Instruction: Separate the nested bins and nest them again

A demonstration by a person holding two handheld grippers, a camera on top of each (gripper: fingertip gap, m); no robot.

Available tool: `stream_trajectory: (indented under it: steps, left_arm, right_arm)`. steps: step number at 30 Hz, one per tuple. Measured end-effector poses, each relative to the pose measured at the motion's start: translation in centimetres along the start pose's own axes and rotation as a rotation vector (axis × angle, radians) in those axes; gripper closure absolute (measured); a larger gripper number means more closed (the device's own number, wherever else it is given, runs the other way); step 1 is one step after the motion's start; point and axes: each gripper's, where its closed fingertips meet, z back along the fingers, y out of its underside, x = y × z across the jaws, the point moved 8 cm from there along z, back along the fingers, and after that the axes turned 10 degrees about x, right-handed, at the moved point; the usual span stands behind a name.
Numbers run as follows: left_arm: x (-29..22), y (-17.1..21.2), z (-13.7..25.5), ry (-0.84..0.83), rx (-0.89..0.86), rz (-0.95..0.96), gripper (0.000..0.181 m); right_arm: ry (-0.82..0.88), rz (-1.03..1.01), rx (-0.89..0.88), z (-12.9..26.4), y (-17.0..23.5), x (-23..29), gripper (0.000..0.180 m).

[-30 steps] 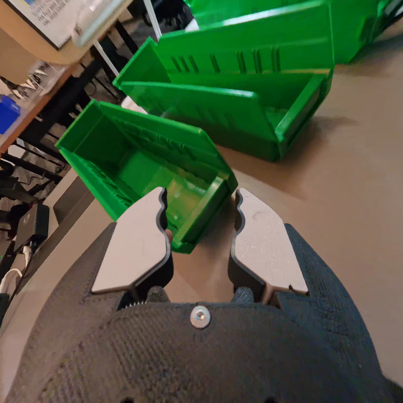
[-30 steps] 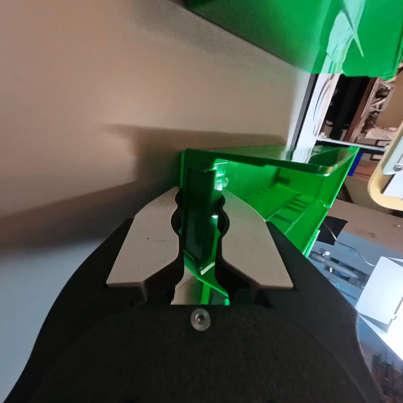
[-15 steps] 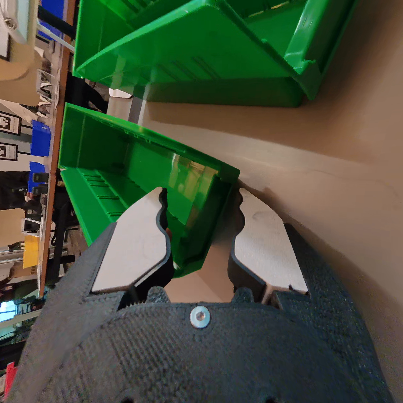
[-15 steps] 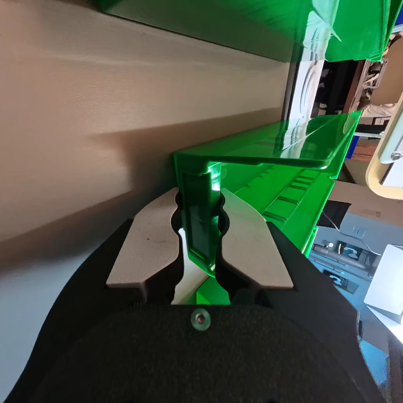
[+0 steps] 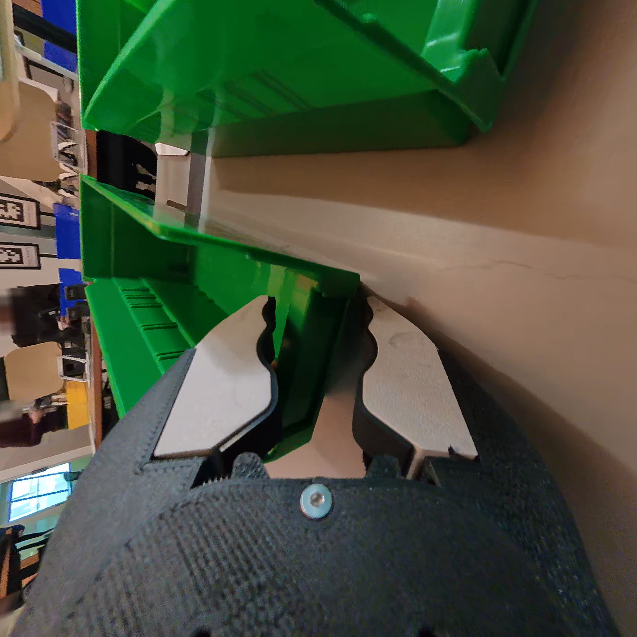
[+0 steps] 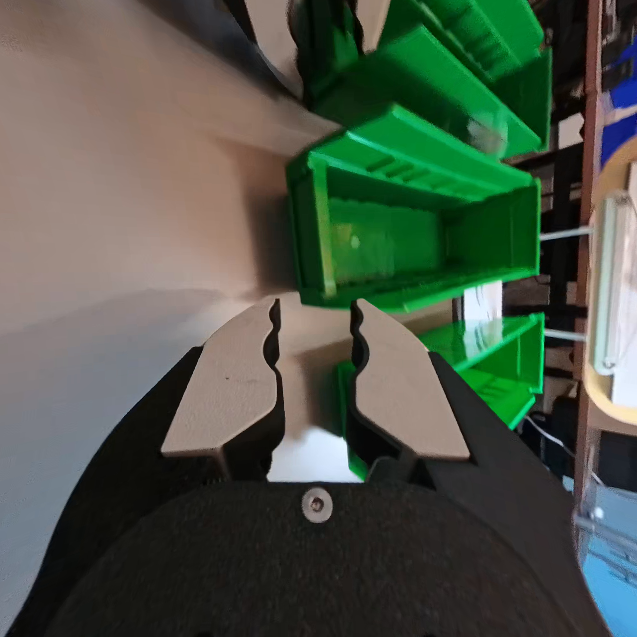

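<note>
While the left claw (image 5: 317, 299) is standing released, its two pale, wavy-edged fingers are sitting astride the front wall of the small bin (image 5: 138, 327). One finger is inside the bin and the other outside, next to the table (image 5: 482, 241). I cannot tell if the outer finger is touching the wall. The bin is made of glossy green plastic, box-shaped, with ribbed slots along its side wall, and nothing is lying in it. It is resting on the smooth tan table near the far edge. The big bin (image 5: 275, 69), of the same green plastic, is lying just beside it with a strip of bare table between them. Blue boxes (image 5: 65, 224) and black-and-white marker cards (image 5: 17, 213) are showing behind the table.

The right claw (image 6: 315, 303) is also standing released, with only table between its fingers. The front rim of the low bin (image 6: 482, 362) is lying just beside the inner face of its right finger. The middle bin (image 6: 413, 224) is sitting beyond the fingertips with its mouth toward the camera, and it is holding nothing. This view is blurred. At its top edge the left claw is appearing again, astride the small bin. A brown shelf post (image 6: 589, 206) is standing behind the bins.
</note>
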Motion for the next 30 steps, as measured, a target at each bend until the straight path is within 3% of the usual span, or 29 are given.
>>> stream_trajectory:
  steps: [4, 8, 13, 18, 21, 26, 30]
  left_arm:
    - [0.0, 0.1, 0.0, -0.037, -0.014, -0.009, 0.14]
    - [-0.2, 0.1, 0.1, -0.059, -0.02, -0.038, 0.143]
    - [-0.3, 0.0, 0.2, -0.072, -0.041, -0.06, 0.146]
    - [-0.7, -0.2, 0.4, -0.078, -0.047, -0.074, 0.146]
    - [-0.8, -0.1, 0.7, -0.077, -0.063, -0.068, 0.146]
    - [-1.0, -0.4, 0.8, -0.07, -0.08, -0.065, 0.146]
    - [-0.8, -0.4, 1.3, -0.055, -0.107, -0.039, 0.143]
  right_arm:
    - [0.064, 0.084, 0.01, -3.3, -3.4, 1.0, 0.131]
    - [0.207, 0.085, 0.028, -4.5, -5.7, 0.8, 0.137]
    - [0.153, -0.066, 0.023, -4.6, -5.7, -0.1, 0.14]
    - [0.21, -0.187, 0.083, -5.3, -4.1, -2.2, 0.171]
    - [0.205, -0.186, 0.174, -5.0, -2.2, -2.5, 0.169]
    - [0.196, -0.12, 0.137, -3.1, -3.0, -1.4, 0.165]
    - [0.151, 0.0, 0.053, -4.1, -5.1, 0.0, 0.144]
